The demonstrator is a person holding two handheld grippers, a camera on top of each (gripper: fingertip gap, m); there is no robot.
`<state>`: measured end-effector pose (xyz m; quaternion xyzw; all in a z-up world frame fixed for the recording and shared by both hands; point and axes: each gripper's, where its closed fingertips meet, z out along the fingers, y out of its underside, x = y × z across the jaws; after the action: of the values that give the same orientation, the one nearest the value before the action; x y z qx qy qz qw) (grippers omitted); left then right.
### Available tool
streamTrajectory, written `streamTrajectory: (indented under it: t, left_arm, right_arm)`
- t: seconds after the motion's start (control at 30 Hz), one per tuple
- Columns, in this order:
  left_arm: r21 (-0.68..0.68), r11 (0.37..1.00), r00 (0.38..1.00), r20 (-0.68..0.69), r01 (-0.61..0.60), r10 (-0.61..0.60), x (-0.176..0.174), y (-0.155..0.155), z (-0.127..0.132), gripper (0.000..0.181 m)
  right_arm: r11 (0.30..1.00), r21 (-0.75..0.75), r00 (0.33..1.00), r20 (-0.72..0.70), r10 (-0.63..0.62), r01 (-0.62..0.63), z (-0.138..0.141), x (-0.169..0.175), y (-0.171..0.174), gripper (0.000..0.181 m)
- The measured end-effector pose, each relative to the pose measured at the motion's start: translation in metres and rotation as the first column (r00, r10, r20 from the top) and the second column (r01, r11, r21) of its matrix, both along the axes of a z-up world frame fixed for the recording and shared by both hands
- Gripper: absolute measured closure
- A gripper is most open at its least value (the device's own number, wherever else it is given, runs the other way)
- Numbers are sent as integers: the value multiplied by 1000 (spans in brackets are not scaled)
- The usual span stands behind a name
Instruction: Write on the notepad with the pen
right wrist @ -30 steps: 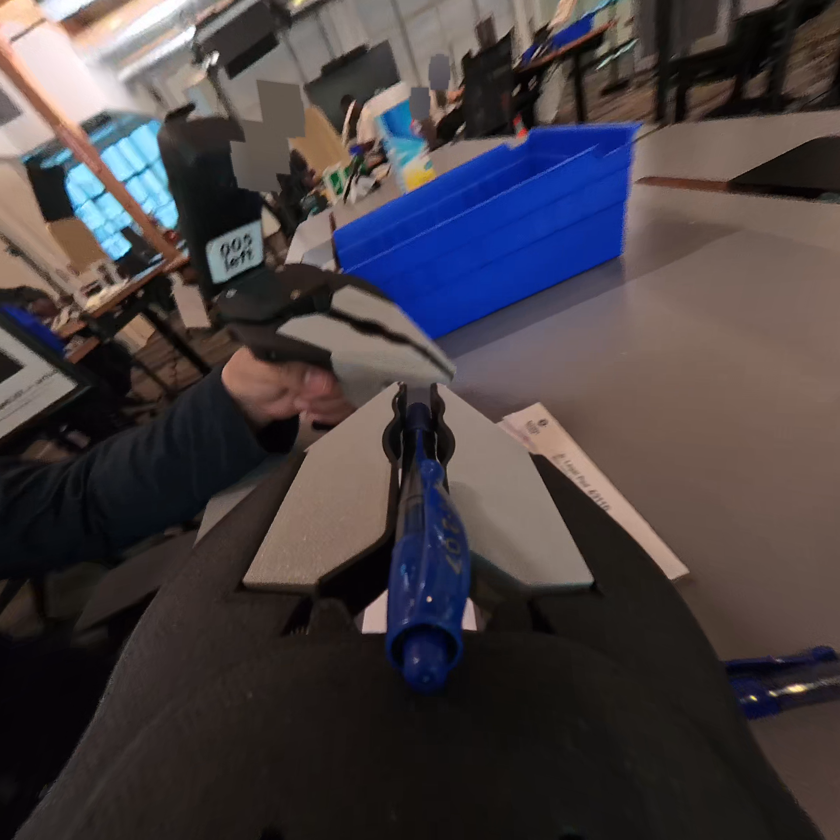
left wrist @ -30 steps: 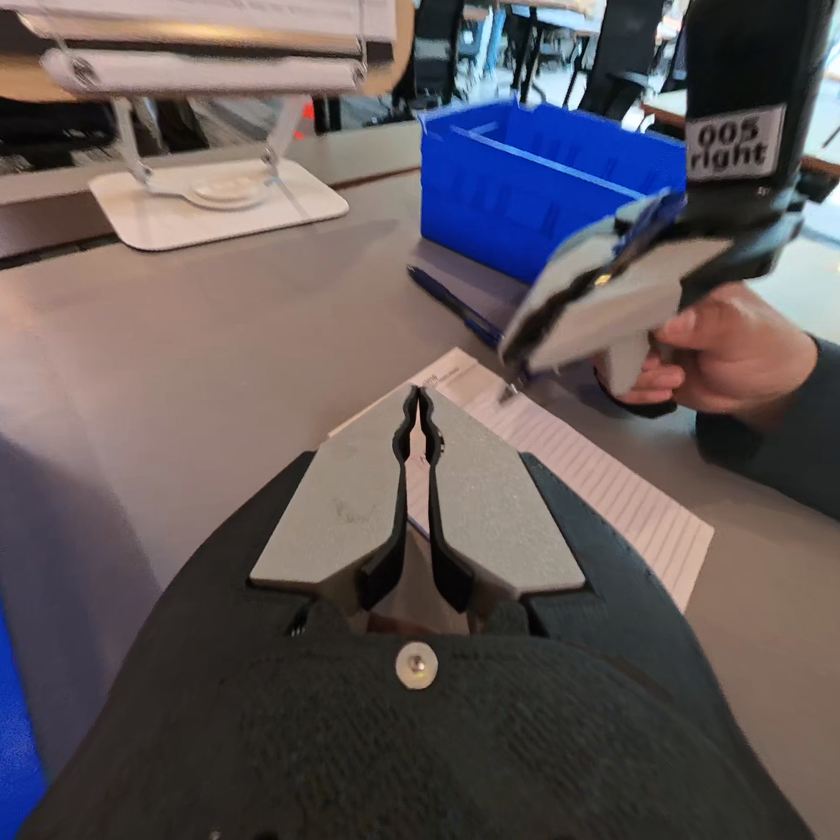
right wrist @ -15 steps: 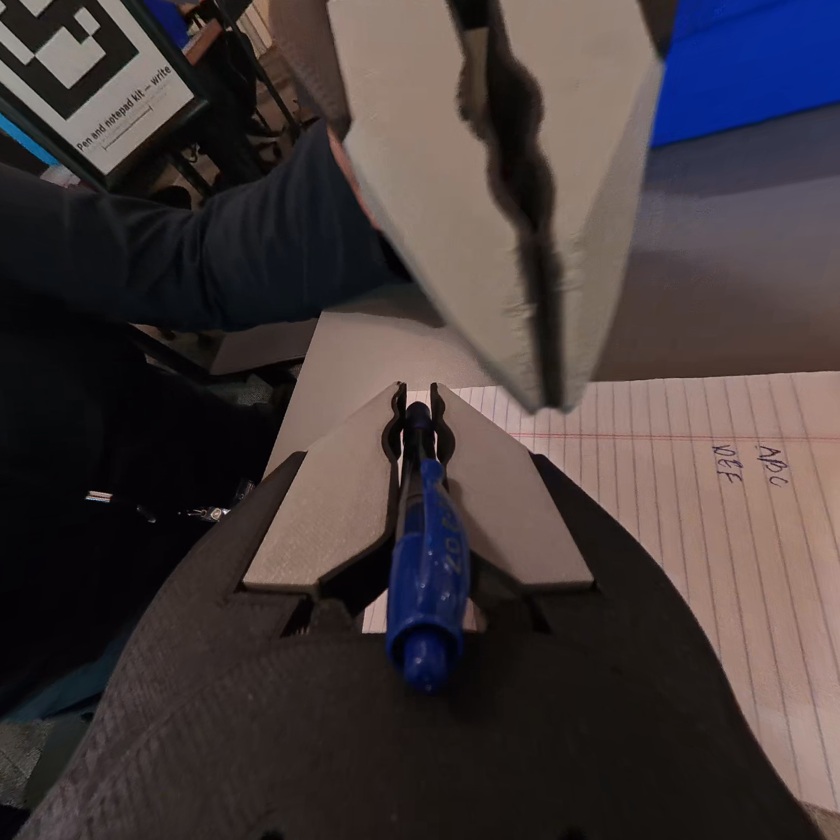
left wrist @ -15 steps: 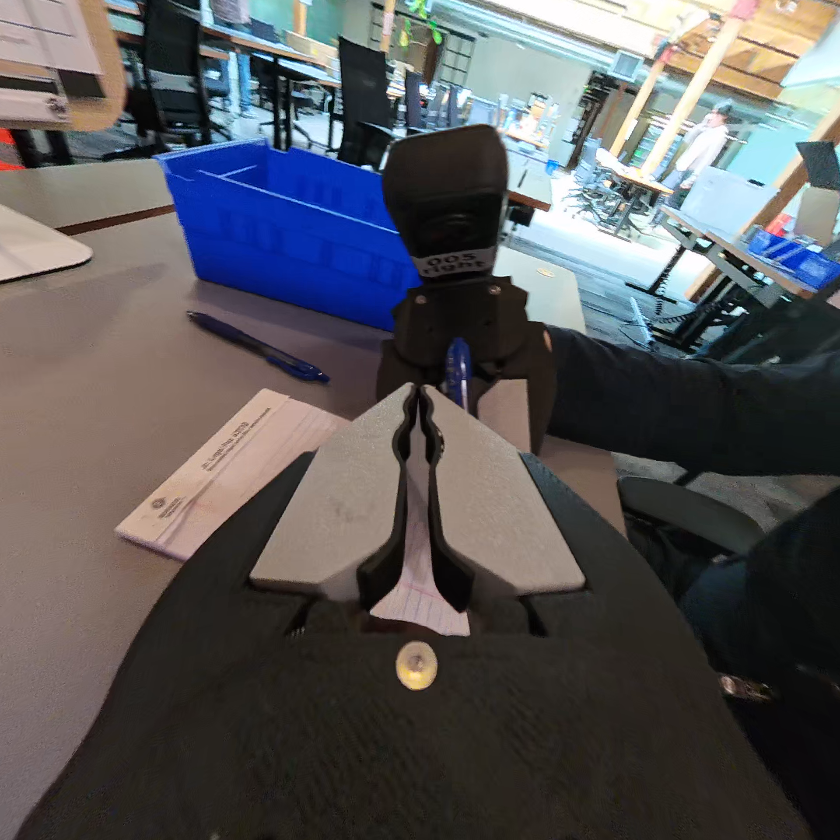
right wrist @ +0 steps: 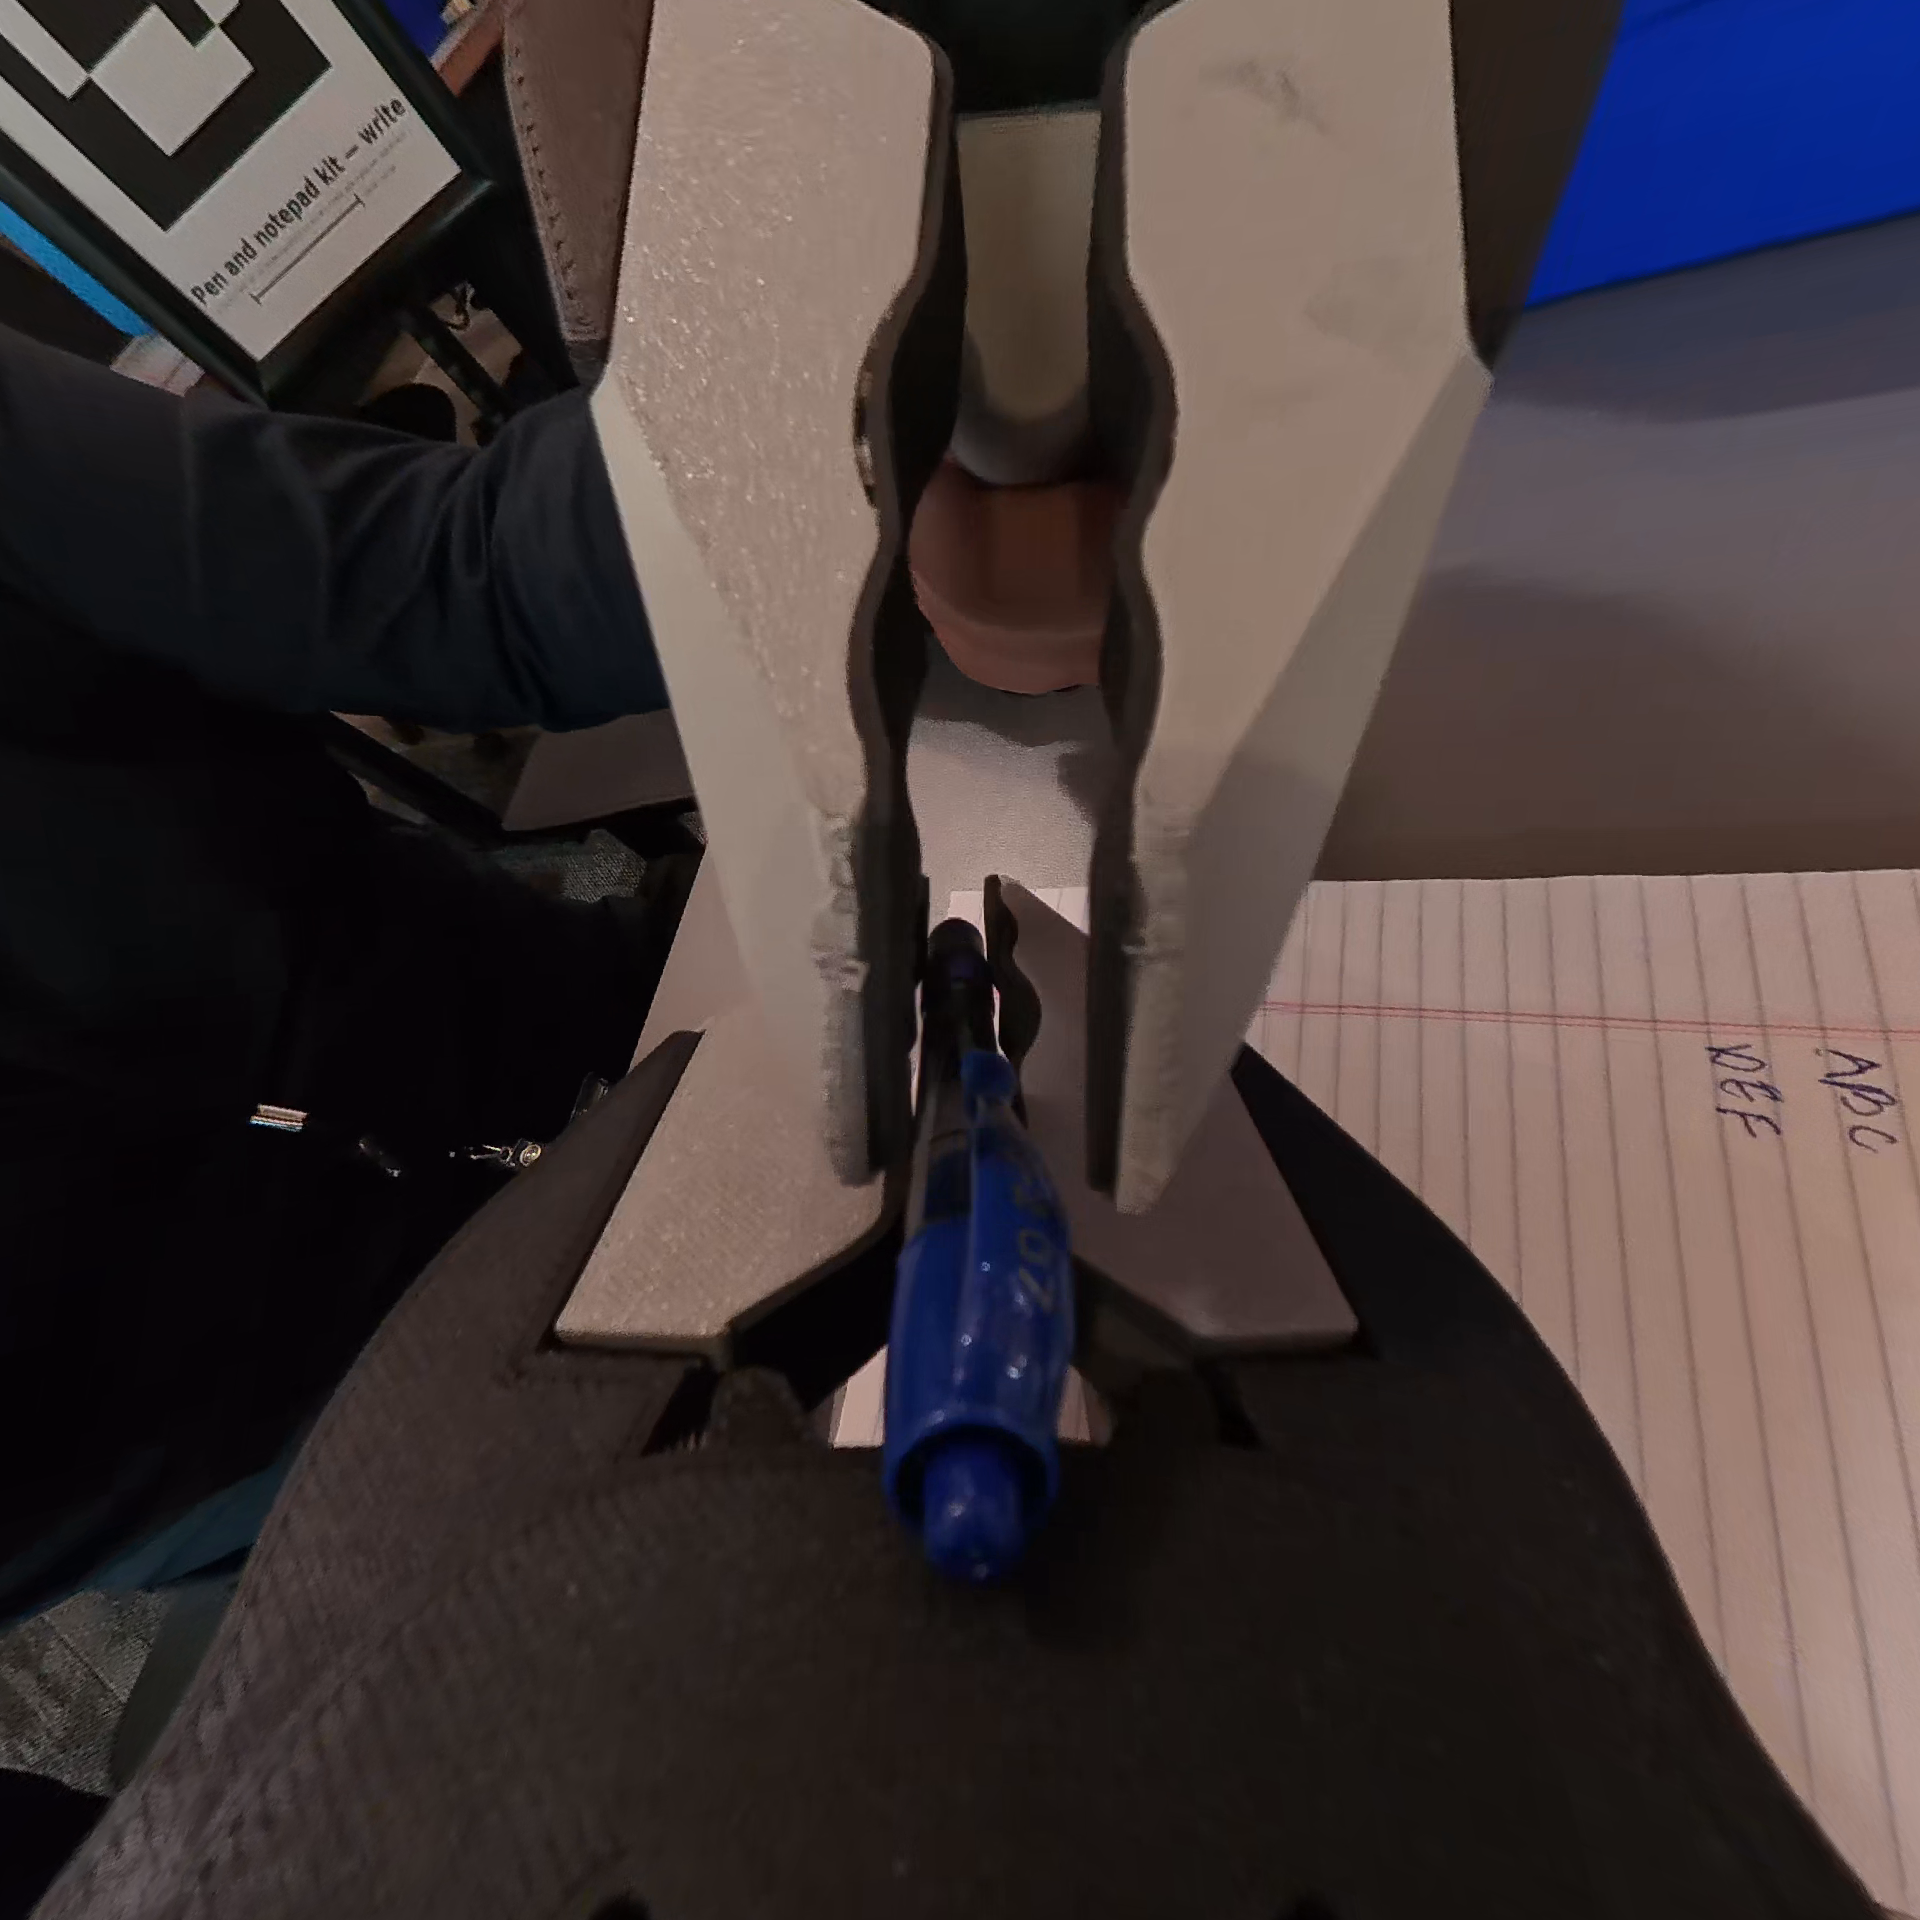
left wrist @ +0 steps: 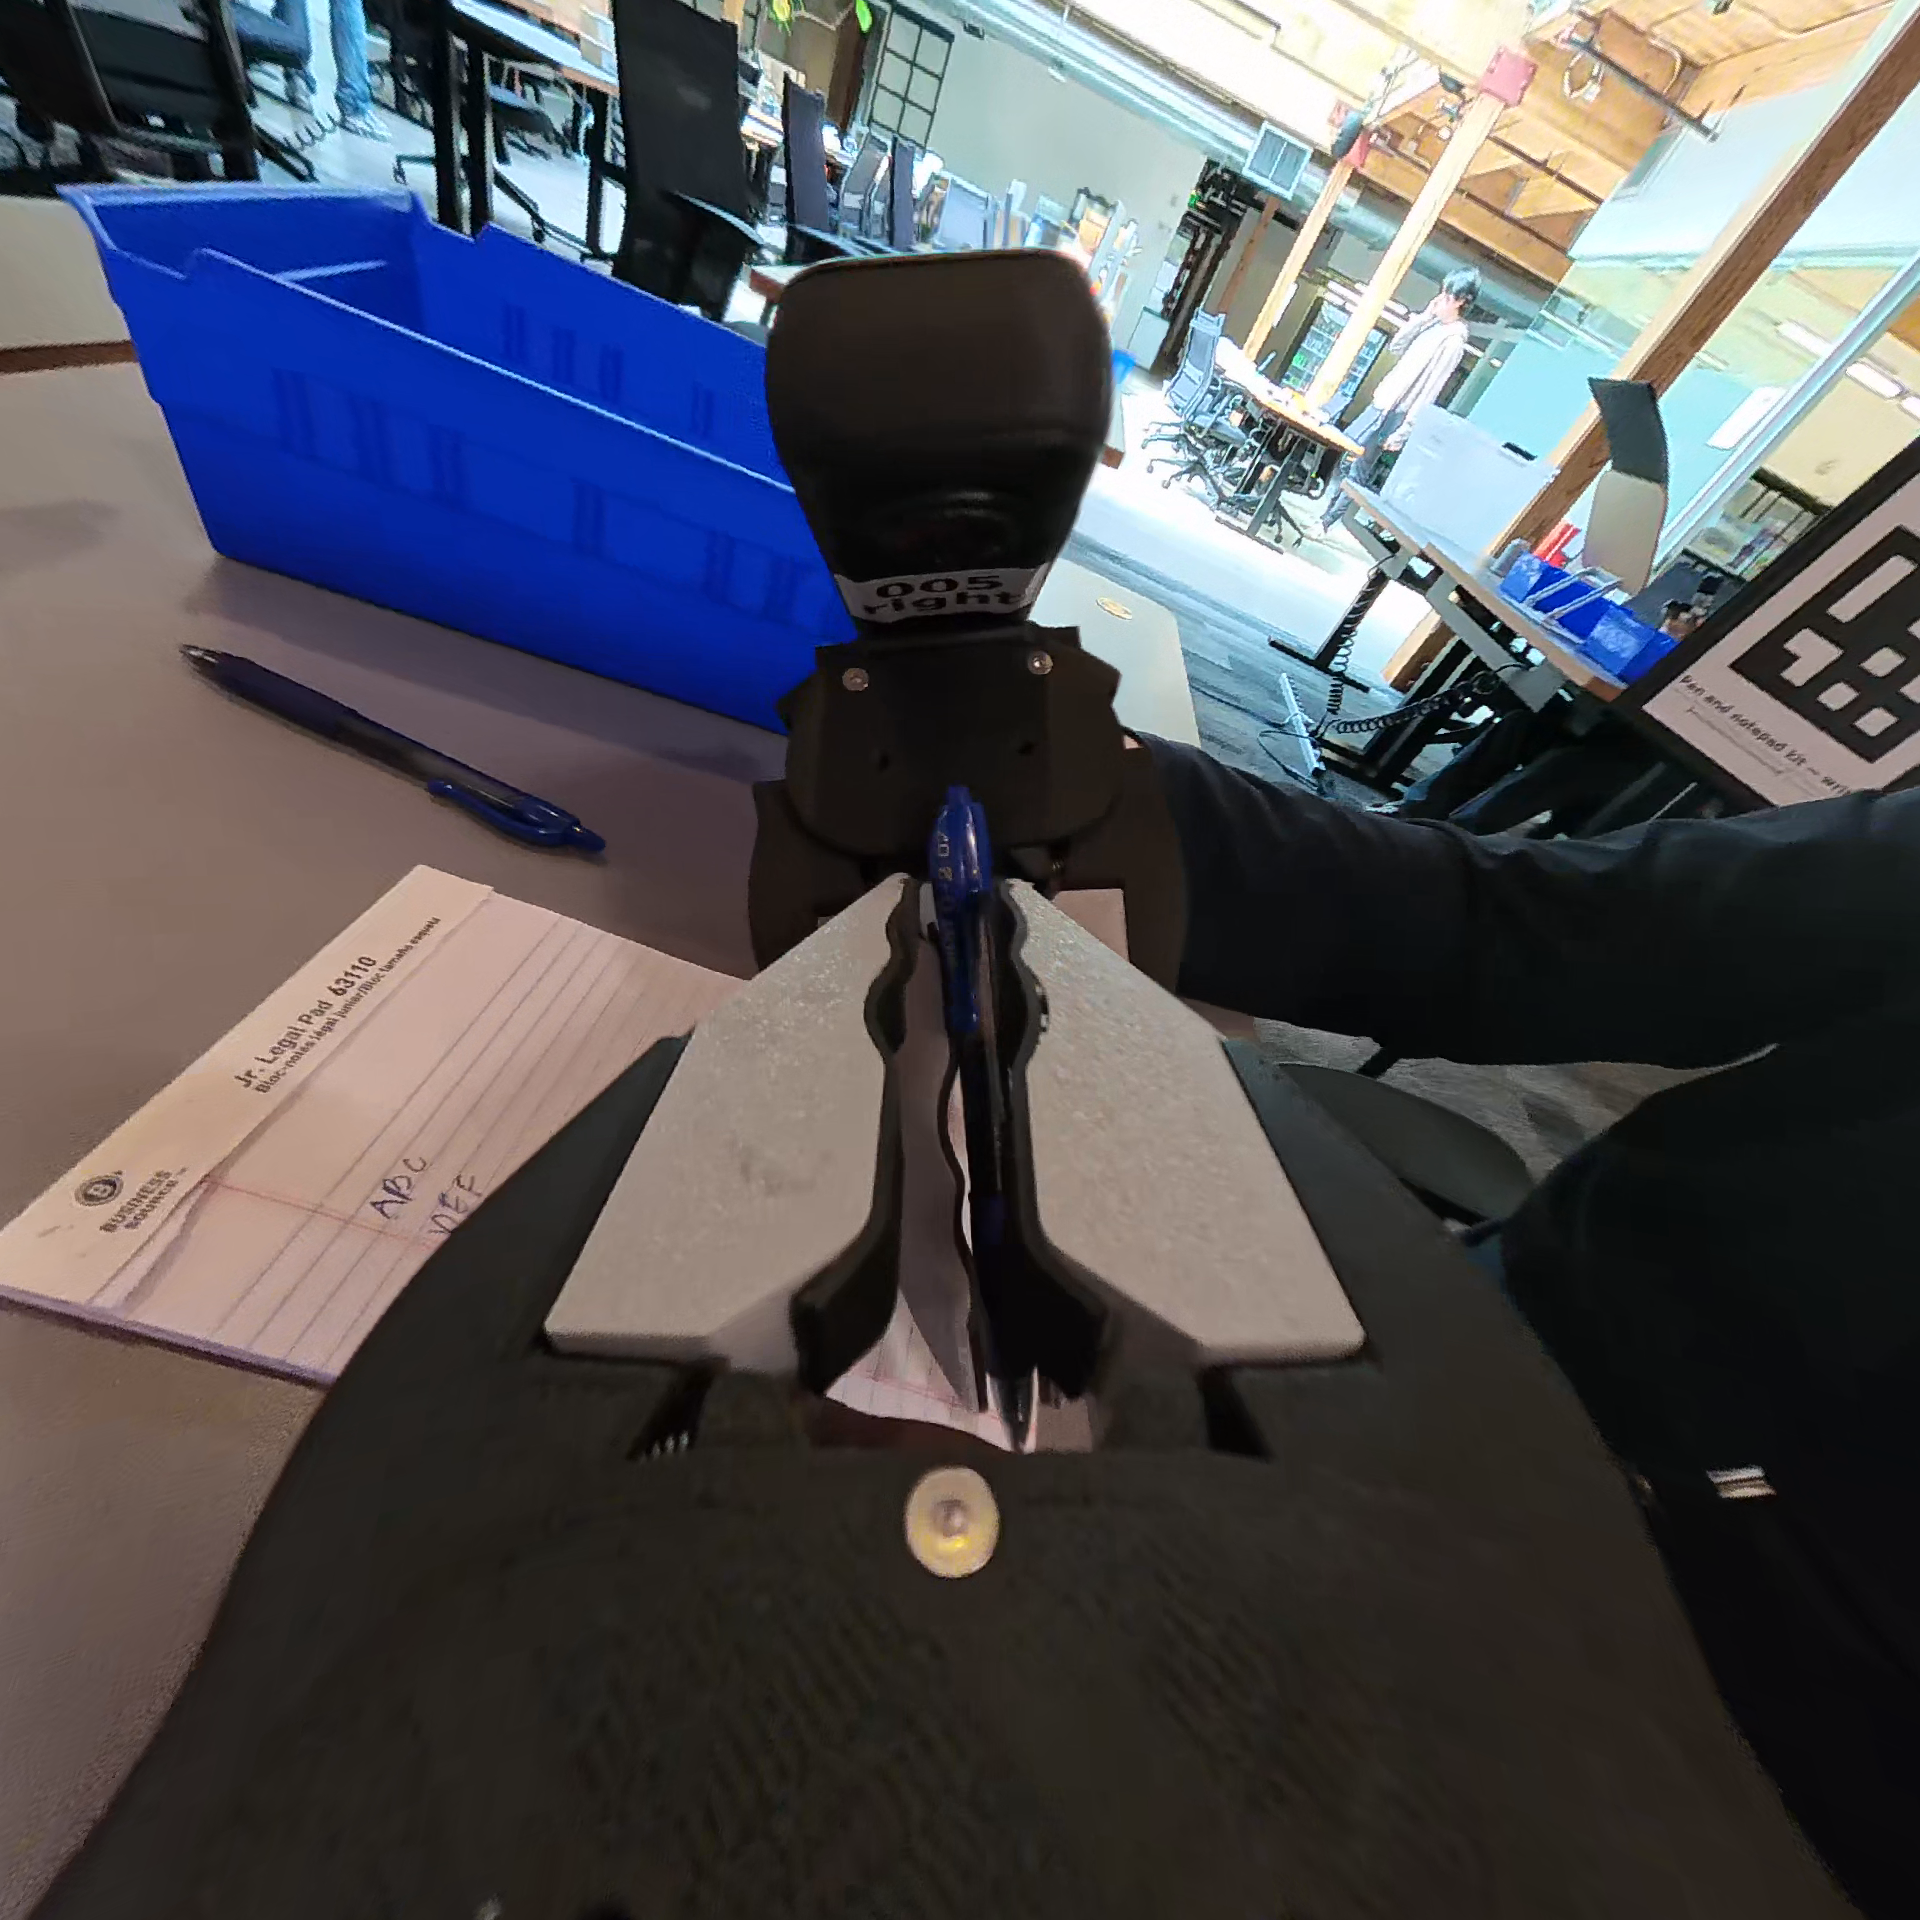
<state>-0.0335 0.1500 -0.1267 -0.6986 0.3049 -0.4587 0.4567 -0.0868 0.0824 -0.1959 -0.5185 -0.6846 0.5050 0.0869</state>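
Observation:
A blue pen (right wrist: 977,1330) is gripped in my right gripper (right wrist: 956,935), which is shut on its barrel with the cap end towards the camera. My left gripper (left wrist: 956,904) faces it head-on, open, with one finger on each side of the pen (left wrist: 961,935); I cannot tell whether a pad touches it. In the right wrist view the left gripper (right wrist: 997,1174) comes down from the top edge. The white lined notepad (left wrist: 343,1122) lies on the grey table below both grippers, with two short lines of blue handwriting on it (right wrist: 1558,1299). The pen tip sits just above the paper.
A second blue pen (left wrist: 384,743) lies on the table beyond the pad. A blue plastic bin (left wrist: 468,457) stands behind it. A black-and-white marker sign (left wrist: 1829,644) stands at the right, off the table edge. Dark-sleeved arms reach in from the right. My right fingertips sit around 10 cm from my left ones.
My left gripper has opened and moved forward so that its fingers straddle the pen. The right gripper, still shut on the pen, has come closer to it over the pad.

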Motion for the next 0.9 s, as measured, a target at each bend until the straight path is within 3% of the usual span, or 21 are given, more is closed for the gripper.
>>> streamTrajectory:
  t: [0.4,0.9]
  left_arm:
    - [-39,999,1000,14,-2,2,0,3,-2,177]
    - [-9,989,977,160,-145,144,-40,20,27,177]
  right_arm:
    - [1000,16,1000,18,-14,14,-4,-2,2,175]
    - [988,-43,988,-39,-152,150,15,0,35,175]
